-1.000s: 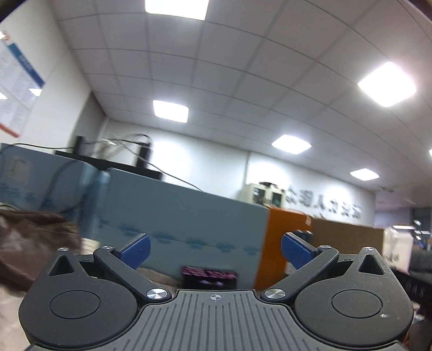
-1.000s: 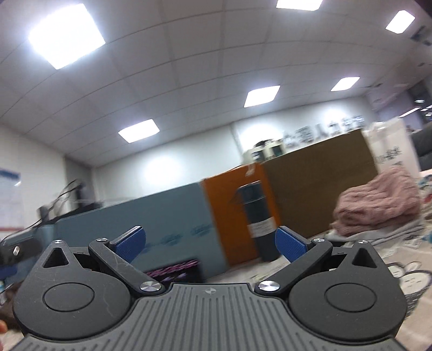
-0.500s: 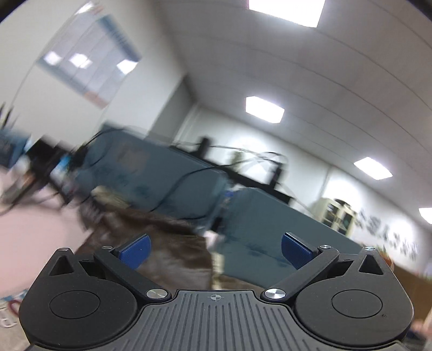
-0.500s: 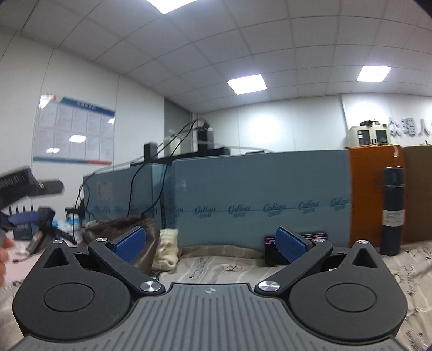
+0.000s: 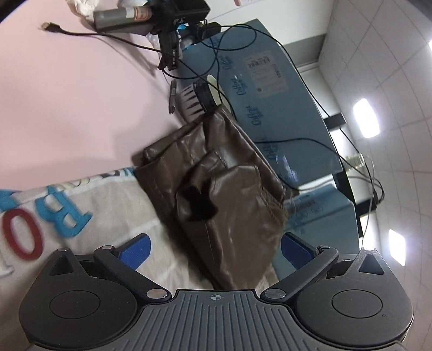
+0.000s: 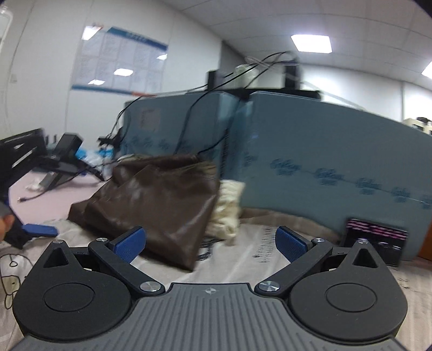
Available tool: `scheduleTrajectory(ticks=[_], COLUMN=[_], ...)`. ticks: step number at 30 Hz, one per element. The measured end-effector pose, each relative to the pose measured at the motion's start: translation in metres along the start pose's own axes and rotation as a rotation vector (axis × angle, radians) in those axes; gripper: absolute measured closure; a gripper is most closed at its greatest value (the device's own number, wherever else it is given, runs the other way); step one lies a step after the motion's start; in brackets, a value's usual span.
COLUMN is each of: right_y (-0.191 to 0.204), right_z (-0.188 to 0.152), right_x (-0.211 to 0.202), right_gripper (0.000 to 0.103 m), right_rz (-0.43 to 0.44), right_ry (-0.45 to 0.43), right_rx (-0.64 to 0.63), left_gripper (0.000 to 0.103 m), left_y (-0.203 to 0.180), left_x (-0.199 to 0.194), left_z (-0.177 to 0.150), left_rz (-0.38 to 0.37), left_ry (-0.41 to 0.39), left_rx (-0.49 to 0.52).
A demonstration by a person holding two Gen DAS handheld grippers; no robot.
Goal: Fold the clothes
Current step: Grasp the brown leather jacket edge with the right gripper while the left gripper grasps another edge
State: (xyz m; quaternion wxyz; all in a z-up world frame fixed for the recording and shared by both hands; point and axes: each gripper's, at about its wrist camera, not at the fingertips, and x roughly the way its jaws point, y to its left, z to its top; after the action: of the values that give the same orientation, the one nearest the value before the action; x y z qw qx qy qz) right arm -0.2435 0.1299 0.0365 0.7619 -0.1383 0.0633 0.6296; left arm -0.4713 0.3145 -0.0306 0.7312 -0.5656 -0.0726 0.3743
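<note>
A brown leather-like garment (image 5: 218, 186) lies crumpled on a printed blanket (image 5: 89, 205), against the blue panels. My left gripper (image 5: 214, 249) is open and empty, with the garment's near end between and just beyond its blue fingers. In the right wrist view the same garment (image 6: 159, 199) lies ahead and left. My right gripper (image 6: 210, 241) is open and empty, just short of the garment's lower corner. A cream fleecy piece (image 6: 228, 210) sticks out beside the garment.
Blue foam panels (image 6: 324, 167) stand behind the garment. A pink tabletop (image 5: 67, 81) holds cables, a brush (image 5: 191, 100), a black device (image 5: 172, 32) and a grey can (image 5: 121, 16). A black box (image 6: 375, 240) sits at the right. The other gripper's blue finger (image 6: 40, 230) shows at left.
Both grippers have swung down and left from facing the ceiling and panels. The brown garment now lies right in front of each. Both stayed open.
</note>
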Motion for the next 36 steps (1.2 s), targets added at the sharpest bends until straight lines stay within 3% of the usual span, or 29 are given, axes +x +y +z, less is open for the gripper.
scheduleTrajectory(ticks=[8,12,16,21,26,29,32,34,36], right_y=[0.057,0.064,0.068,0.076,0.085,0.090,0.095,0.093,0.078], right_z=[0.000,0.003,0.006,0.011,0.015,0.018,0.020,0.024,0.026], right_x=[0.065,0.090,0.110,0.120,0.128,0.132,0.137,0.143,0.148], right_gripper=[0.002,0.002,0.002,0.002,0.003,0.007,0.023,0.062,0.079], right_rz=[0.051,0.083,0.091,0.092,0.104,0.110,0.117,0.114,0.099], right_ry=[0.061,0.109,0.134,0.115,0.088,0.073,0.057,0.075,0.092], right_rx=[-0.245,-0.228,-0.219,-0.220,-0.222,-0.223,-0.223,-0.183,-0.082], left_gripper=[0.000,0.000,0.000,0.000,0.001,0.003,0.003,0.003,0.003], left_y=[-0.015,0.000,0.019,0.017,0.021,0.015,0.009,0.007,0.003], left_x=[0.057,0.056,0.047,0.053,0.054,0.044,0.042,0.045,0.047], left_z=[0.027,0.025,0.030,0.030,0.035,0.030,0.027,0.025,0.023], left_rz=[0.138,-0.006,-0.211,-0.158,-0.171,-0.109,-0.059,-0.035,-0.012], left_ry=[-0.020,-0.091,-0.106,-0.101,-0.112,-0.115,-0.138,-0.138,-0.132], left_rx=[0.015,0.007,-0.072,-0.057,-0.099,-0.049,0.004,0.033,0.069])
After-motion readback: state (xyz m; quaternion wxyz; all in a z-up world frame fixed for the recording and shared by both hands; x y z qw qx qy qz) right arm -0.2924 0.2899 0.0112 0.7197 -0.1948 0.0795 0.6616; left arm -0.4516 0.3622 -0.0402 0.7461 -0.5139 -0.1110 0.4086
